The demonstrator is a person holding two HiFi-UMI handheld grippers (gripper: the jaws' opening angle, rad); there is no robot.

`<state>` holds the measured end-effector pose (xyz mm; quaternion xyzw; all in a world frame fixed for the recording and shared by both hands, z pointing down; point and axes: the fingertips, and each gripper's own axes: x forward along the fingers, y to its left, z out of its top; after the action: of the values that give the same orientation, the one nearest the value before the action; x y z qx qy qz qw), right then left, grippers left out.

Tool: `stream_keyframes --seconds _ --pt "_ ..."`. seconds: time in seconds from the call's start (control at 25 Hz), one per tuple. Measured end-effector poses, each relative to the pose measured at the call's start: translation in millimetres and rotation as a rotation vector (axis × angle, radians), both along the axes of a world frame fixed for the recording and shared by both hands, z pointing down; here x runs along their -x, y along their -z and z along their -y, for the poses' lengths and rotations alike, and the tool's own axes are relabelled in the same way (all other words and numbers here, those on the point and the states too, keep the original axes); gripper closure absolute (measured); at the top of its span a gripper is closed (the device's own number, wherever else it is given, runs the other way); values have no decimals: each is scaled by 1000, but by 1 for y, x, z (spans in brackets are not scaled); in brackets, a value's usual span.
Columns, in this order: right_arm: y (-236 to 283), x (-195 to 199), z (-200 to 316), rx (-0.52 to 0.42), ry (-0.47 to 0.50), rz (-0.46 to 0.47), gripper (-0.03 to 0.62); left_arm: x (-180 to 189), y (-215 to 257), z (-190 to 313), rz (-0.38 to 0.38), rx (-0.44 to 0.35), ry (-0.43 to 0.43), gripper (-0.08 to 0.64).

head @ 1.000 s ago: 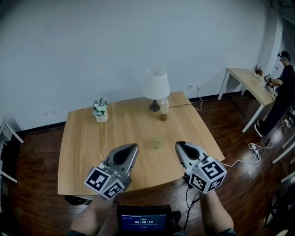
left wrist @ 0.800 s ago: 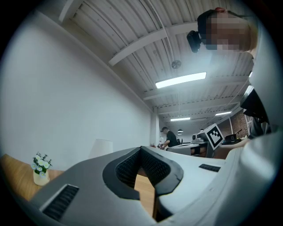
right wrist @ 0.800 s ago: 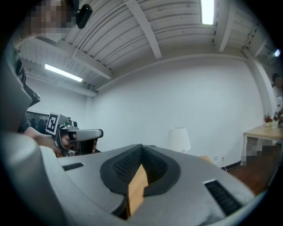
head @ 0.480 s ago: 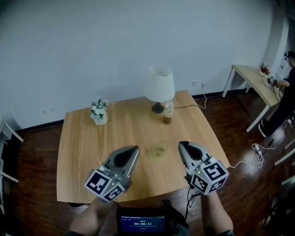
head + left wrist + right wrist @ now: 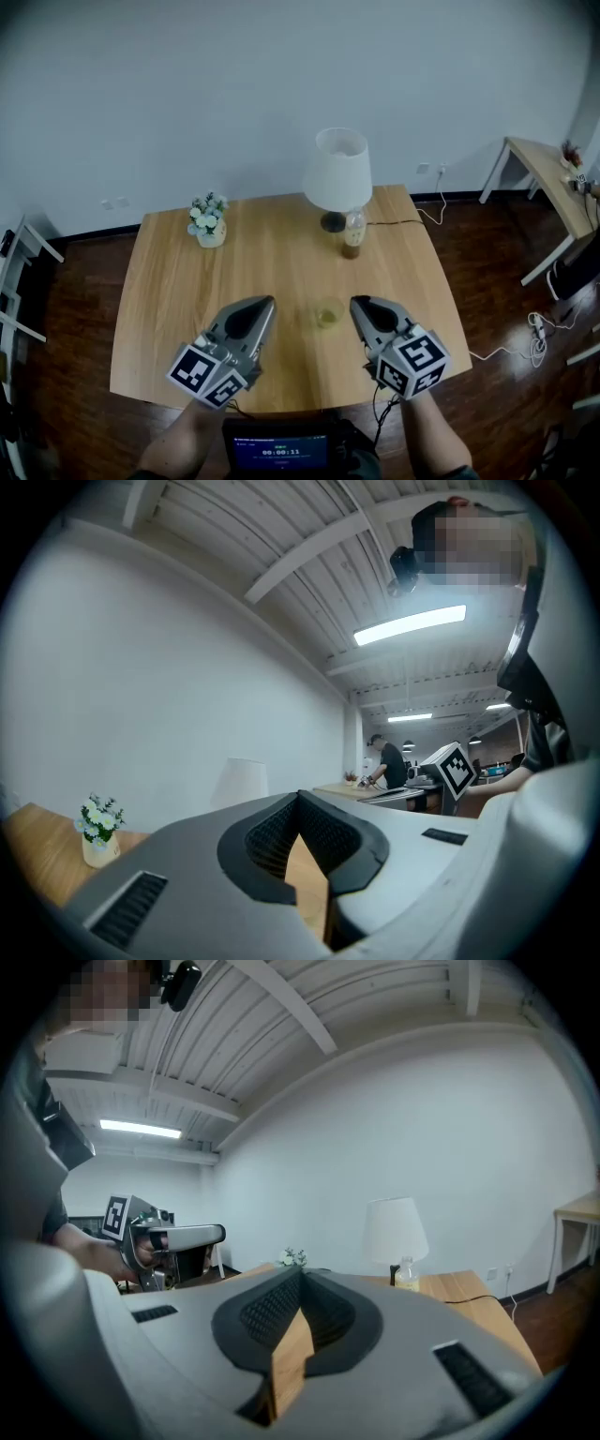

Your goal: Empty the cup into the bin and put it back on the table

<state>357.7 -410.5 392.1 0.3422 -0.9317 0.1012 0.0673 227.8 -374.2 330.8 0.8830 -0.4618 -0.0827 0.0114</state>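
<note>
White wall, dark plank floor, light wooden table (image 5: 169, 309) filling the middle of the head view.

Far left: small pot of flowers (image 5: 208, 225), well beyond the left gripper and off to its outer side.

Left gripper (image 5: 261, 307): low over the near part of the table, pointing away from the person. Jaws clenched, nothing between them; its own view shows only a sliver of tabletop through the notch behind the tips.

Cup (image 5: 326, 315): pale, see-through, upright on the table between the two gripper tips, nearer the right one. Touching neither. Contents too faint to tell.

Lamp (image 5: 338, 172), white shade, and a small bottle (image 5: 352, 234) just beside its base: both well ahead of the grippers, on the table's far side.

Right gripper (image 5: 360, 307): level with the left one, tip just beside the cup. Jaws closed tight and empty.

Far right: a second table (image 5: 544, 164) against the wall, well apart.

Progress, as I judge it: nothing done yet. Cup not grasped or lifted. No bin shows in any view. All left to do: open a gripper, take the cup, find the bin, tip it out, set the cup back on the table.
</note>
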Motion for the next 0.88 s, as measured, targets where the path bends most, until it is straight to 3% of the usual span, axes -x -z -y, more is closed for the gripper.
stream_keyframes --seconds 0.48,0.64,0.72,0.88 --pt "-36 8 36 72 139 11 587 -2 -37 23 16 77 155 560" --pt "-49 14 40 98 175 -4 579 1 -52 33 28 106 166 560" --pt "-56 15 42 114 181 -17 528 3 -57 39 28 119 165 560" --pt "-69 17 49 141 151 -27 526 10 -67 46 11 144 166 560"
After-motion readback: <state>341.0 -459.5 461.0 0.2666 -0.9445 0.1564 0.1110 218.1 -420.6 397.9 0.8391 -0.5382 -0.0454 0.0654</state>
